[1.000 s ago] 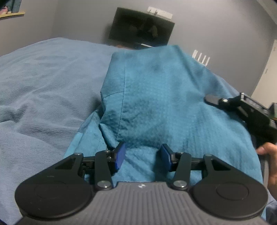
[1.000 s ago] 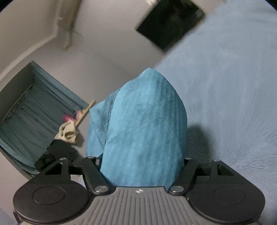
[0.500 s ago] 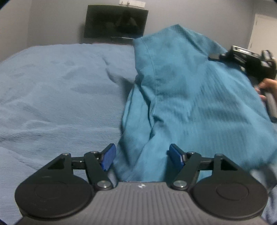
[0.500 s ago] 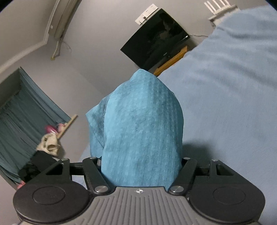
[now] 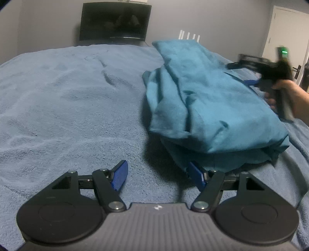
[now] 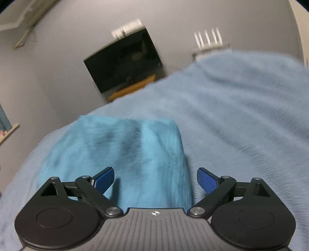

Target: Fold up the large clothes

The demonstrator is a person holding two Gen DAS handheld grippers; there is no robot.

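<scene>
Both hand-held grippers have let go of the teal textured cloth garment [image 5: 210,108], which half a second ago hung up between their fingers and now lies in a rumpled, folded bundle on the bed.

At the bottom centre of the left wrist view, the left hand-held gripper [image 5: 159,176] has its blue-padded fingers [image 5: 119,174] spread wide with nothing between them; the right-side pad sits just at the near edge of the garment, partly tucked under its overhanging fold. Beyond it the light blue fleecy bed cover [image 5: 67,100] fills the left and centre of the frame, and the garment occupies the right half.

At the bottom centre of the right wrist view, the right hand-held gripper [image 6: 156,179] is likewise spread, its blue pads [image 6: 207,182] apart, with the garment [image 6: 123,154] lying on the bed cover [image 6: 241,108] ahead of it and running in between the pads without being pinched. That view is motion-blurred. From the left wrist view the same gripper [image 5: 251,82] shows blurred at the right edge, held in a bare hand [image 5: 289,96] beside the garment's far side.

A black flat screen [image 5: 115,21] hangs on the grey wall [image 5: 212,17] at top centre, a white multi-antenna router [image 5: 189,35] stands to its right, and a white door [image 5: 283,32] is at the upper right.
</scene>
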